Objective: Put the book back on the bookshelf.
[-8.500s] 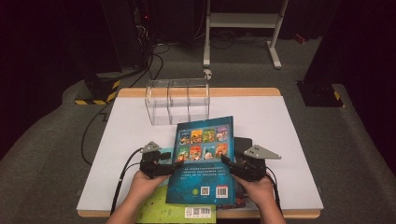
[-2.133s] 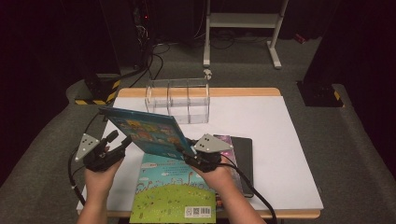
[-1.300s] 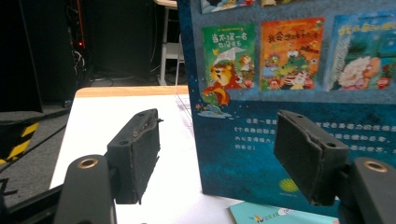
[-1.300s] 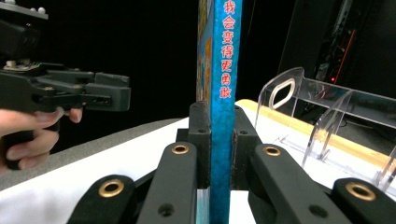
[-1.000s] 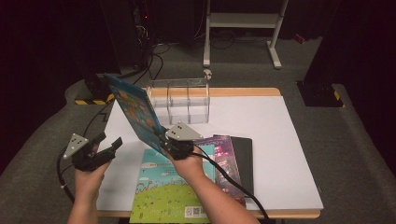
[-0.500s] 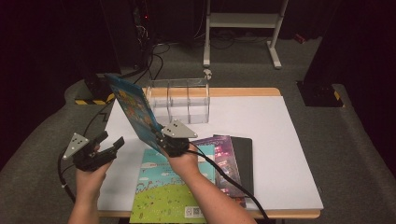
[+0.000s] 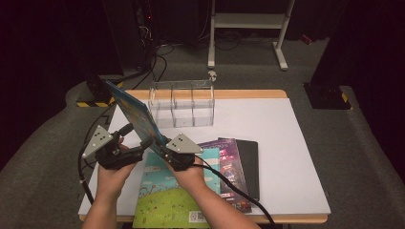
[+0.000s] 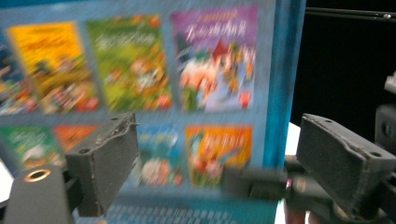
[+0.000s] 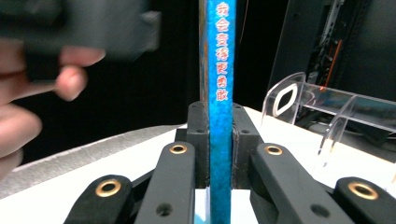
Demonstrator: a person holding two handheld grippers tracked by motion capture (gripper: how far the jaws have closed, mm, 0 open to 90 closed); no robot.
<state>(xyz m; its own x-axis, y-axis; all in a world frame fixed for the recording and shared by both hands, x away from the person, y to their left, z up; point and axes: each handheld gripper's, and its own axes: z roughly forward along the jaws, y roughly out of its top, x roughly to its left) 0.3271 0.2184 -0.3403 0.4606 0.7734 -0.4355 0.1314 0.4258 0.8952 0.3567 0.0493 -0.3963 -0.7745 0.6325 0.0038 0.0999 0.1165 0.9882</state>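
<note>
Right gripper (image 7: 160, 149) clamps the blue book (image 7: 136, 117) by its spine, both pads flat on it; the book stands on edge, tilted, above the table's (image 7: 286, 143) near-left part, at 7 o'clock from the clear divider rack (image 7: 182, 103). Left gripper (image 7: 136, 140), at 9 o'clock of the right one, has just been opening; jaws wide, the book's back cover between them, pads not pressing.

Blue book (image 7: 136, 117) with a grid of bright cartoon panels, red-orange characters down its spine, green and sky-blue picture book (image 7: 167, 200), purple book (image 7: 231, 160), black book (image 7: 249, 162), white desk (image 7: 286, 143), clear rack (image 7: 181, 102), black fingers (image 8: 105, 163)
</note>
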